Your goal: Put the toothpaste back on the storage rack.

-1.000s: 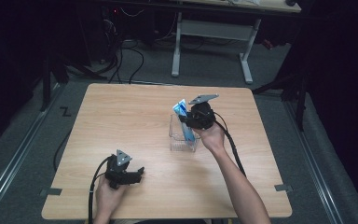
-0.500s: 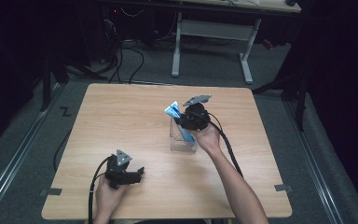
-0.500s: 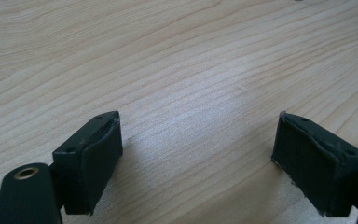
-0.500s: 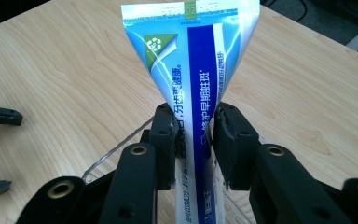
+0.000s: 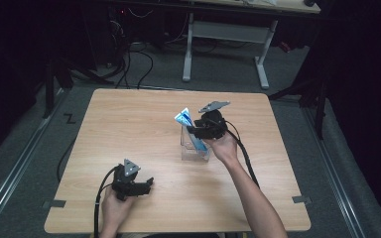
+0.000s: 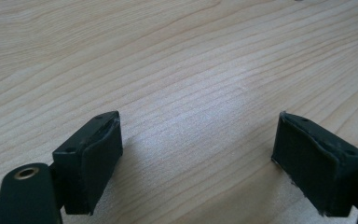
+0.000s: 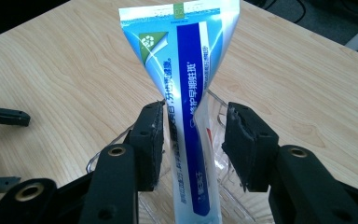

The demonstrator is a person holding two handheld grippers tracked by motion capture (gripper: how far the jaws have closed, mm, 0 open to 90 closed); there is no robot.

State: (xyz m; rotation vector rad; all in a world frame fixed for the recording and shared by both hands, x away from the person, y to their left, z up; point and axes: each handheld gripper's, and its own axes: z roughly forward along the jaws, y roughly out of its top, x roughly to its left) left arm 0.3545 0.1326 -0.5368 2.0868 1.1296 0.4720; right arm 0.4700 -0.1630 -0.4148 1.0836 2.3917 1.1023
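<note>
Stands tilted in a clear plastic holder (image 5: 195, 148) near the middle of the table (image 5: 129, 129): a blue-and-white toothpaste tube (image 5: 187, 124), crimped flat end up and leaning toward the far left. Seen close in the right gripper view as the tube (image 7: 191, 116) rising out of the clear holder (image 7: 121, 140), its lower end down inside.

Judged mostly done as a placing job: tube already lodged in the holder and apparently carried by it. Left to do, by the look of things: letting go fully and drawing the right hand-held gripper (image 5: 206, 130) clear without tipping the tube or dragging the light holder along. Jaws of that right hand-held gripper (image 7: 193, 144) parted on either side of the tube, the left pad close against it or just touching, the right pad standing off with a visible gap; not pinching.

Left hand-held gripper (image 5: 138, 186) low at the near left of the table, well apart from the holder, jaws spread wide over bare wood and holding nothing; same in its own view, left hand-held gripper (image 6: 198, 154) wide open above the grain.

Light wood-grain tabletop, square, otherwise bare. Dim room around it: grey carpeted floor (image 5: 39, 148), cables trailing at the far left, a white-legged desk (image 5: 223, 39) beyond the far edge.
</note>
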